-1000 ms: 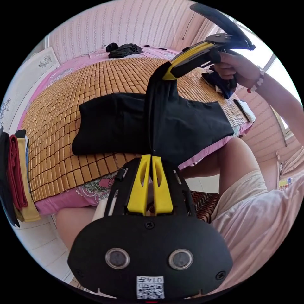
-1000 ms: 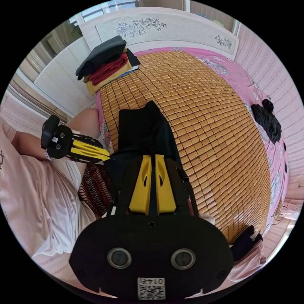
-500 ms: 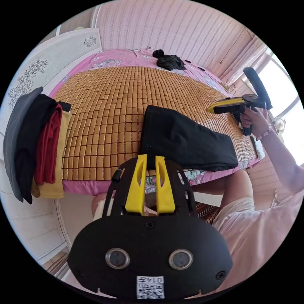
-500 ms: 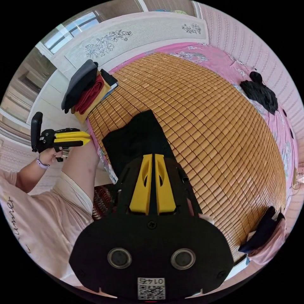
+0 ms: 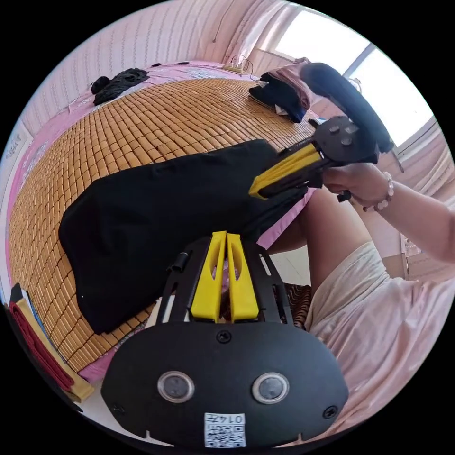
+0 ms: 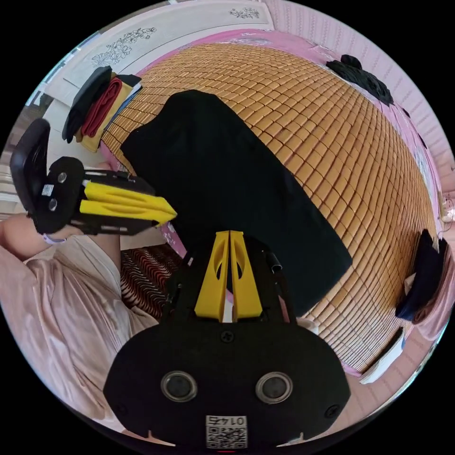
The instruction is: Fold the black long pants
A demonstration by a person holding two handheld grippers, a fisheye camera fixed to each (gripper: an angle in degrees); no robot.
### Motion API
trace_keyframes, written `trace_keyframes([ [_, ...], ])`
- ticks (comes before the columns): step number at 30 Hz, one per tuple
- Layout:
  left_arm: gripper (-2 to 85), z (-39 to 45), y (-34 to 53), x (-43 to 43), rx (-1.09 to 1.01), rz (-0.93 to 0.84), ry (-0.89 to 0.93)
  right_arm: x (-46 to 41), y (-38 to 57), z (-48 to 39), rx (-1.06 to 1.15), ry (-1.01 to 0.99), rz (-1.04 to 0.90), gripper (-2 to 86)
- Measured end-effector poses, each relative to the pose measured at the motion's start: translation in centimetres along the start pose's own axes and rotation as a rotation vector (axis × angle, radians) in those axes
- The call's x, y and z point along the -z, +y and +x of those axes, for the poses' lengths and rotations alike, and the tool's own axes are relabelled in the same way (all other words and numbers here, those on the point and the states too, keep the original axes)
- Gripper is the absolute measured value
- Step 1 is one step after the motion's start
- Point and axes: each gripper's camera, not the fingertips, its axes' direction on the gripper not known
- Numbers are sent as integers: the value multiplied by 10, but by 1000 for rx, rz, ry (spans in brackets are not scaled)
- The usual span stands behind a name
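A bedroom in a home.
A bed [image 6: 265,23] with pink floral sheet, bamboo mat [image 6: 341,137] and flower-painted headboard [image 6: 156,28] sits between pink striped walls [image 5: 156,33]; folded clothes [image 6: 97,111] are stacked nearby.

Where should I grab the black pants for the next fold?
Probably the narrow end of the pants overhanging the mat edge nearest you. Come from the bedside, one jaw under the hanging edge. The rest lies flat on the mat, offering little to pinch.
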Motion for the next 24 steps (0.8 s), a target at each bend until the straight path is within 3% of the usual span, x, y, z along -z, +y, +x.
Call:
trace_keyframes([
  [4, -10, 11, -6, -44, -54, -129, -71, -18, -67, -6, 37, 139, -86, -3],
  [5, -10, 12, -4, -47, -54, -108, -67, -36, -83, -4, 40, 151, -191, -3],
  [12, -10, 26, -1, -77, -82, -100, -27, -52, -118, -16, 138, 197, -274, -5],
  [17, -10, 77, -5, -104, -438, -210, -227, -61, -135, -20, 194, 199, -328, -6],
  [22, -10, 149, 32, -154, -1024, -300, -663, -66, -150, -13, 192, 130, -371, -9],
  [24, -10, 163, 46, -170, -1147, -320, -775, -71, -158, -13, 192, 120, -403, -9],
])
